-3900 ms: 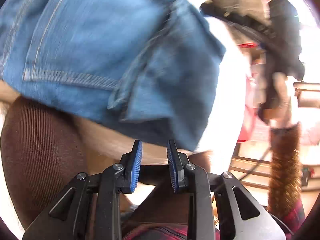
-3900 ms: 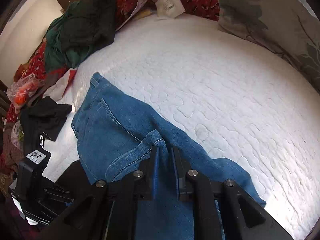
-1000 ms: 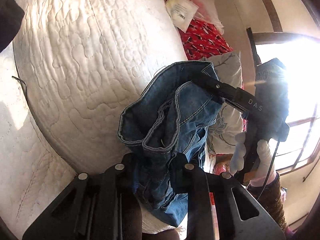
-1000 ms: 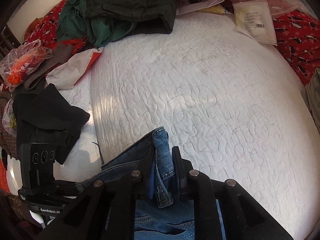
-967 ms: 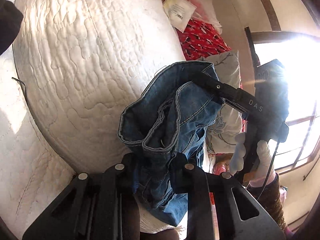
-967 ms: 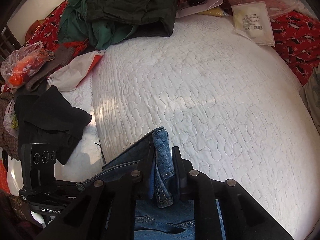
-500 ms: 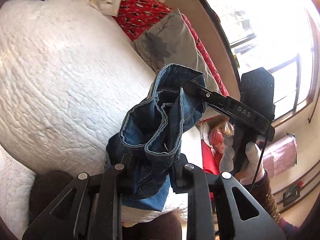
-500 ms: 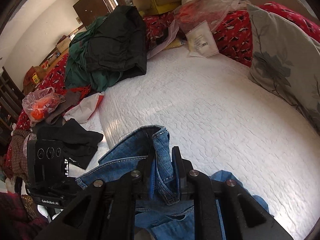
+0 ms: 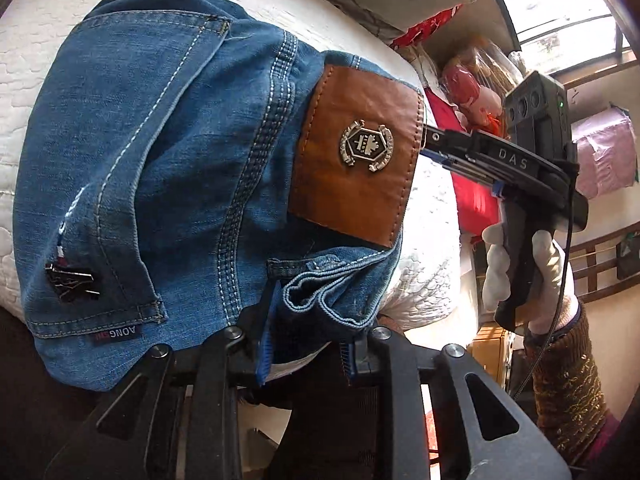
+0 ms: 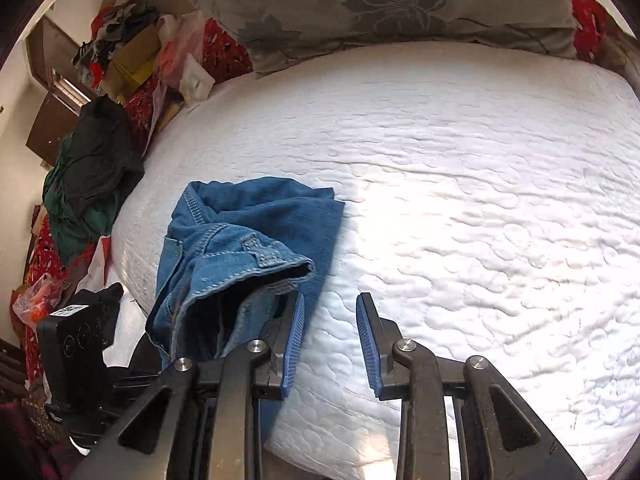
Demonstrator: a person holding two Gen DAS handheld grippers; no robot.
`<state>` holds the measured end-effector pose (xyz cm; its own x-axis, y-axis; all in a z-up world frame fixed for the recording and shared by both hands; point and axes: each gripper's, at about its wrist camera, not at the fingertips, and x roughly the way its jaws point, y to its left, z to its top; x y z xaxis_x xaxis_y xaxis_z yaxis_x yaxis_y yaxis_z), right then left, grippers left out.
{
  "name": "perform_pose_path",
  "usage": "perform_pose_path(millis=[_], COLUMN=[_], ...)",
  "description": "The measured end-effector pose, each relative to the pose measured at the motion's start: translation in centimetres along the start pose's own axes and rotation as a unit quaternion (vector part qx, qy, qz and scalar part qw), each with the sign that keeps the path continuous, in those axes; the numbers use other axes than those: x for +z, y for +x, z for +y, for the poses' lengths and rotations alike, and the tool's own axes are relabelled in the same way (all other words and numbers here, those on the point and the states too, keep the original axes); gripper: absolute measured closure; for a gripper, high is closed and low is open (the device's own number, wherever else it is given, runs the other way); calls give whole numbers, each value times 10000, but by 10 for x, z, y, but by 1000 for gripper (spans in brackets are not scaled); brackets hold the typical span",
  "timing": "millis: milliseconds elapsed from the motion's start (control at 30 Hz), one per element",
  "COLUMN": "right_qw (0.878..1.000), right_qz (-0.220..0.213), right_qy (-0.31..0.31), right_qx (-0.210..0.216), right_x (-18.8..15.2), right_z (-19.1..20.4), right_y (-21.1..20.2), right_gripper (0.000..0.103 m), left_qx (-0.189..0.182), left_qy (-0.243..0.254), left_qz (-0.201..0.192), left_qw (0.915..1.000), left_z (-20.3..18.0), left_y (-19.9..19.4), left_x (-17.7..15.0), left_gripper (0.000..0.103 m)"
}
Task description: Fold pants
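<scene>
Nearest, the left tongs (image 9: 306, 332) are spread around a bunched hem of the faded blue denim pants (image 9: 168, 168), not visibly pinching it. The right tongs (image 10: 330, 340) gape beside the waistband – probably just let go. The pants lie crumpled near the edge of the white quilted bed (image 10: 460, 184), brown leather patch (image 9: 356, 152) upward.

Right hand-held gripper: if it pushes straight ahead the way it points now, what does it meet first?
Probably bare white mattress. The open right hand-held gripper points past the jeans, which lie to its left; depth is uncertain.
</scene>
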<state>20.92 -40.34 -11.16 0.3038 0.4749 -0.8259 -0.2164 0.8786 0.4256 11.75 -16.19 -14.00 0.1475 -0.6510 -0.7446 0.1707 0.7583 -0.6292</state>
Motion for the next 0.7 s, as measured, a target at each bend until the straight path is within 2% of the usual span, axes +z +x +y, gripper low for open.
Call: perform_pose_path(millis=[100,133,167,233,333,400,500,567,700], right_qw=[9982,9965,9936,9860,9697,9620,9662,9690,9647], right_qz=[-233,-338,-438,-604,-620,-524,-386,-297,-185], right_qy=[530,702,887,1210,1568,1728,1771,1831,2003], right_qx=[151,318,548,972,1765,2050,1832,1634,1699], right_x=[-12,-13,-13,-14,-12,-11,-15,-20,-28], right_z=[-25,-29,-33,-32,-19,-10,3,5,0], right_y=[-17,-22,-25,-27,-16,-6,5,11,25], right_gripper=[73,69,64,45,43,43,37,37,37], left_qx=[-237,-265,-267,-280,-401,-485,-435,-415,-234], left_qy=[-123,-97,-68,-87,-265,-329,-244,-209,-217], left_qz=[-70,-108,-140,-205,-250,-233,-193,-66,273], left_qw=[9996,9995,9995,9994,9985,9980,9986,9989,9991], left_z=[4,5,5,8,15,15,11,11,5], left_y=[-27,-38,-48,-62,-74,-75,-70,-59,-20], left_x=[-4,-10,-14,-20,-28,-29,-23,-19,-7], left_gripper=[80,78,77,69,65,65,65,65,65])
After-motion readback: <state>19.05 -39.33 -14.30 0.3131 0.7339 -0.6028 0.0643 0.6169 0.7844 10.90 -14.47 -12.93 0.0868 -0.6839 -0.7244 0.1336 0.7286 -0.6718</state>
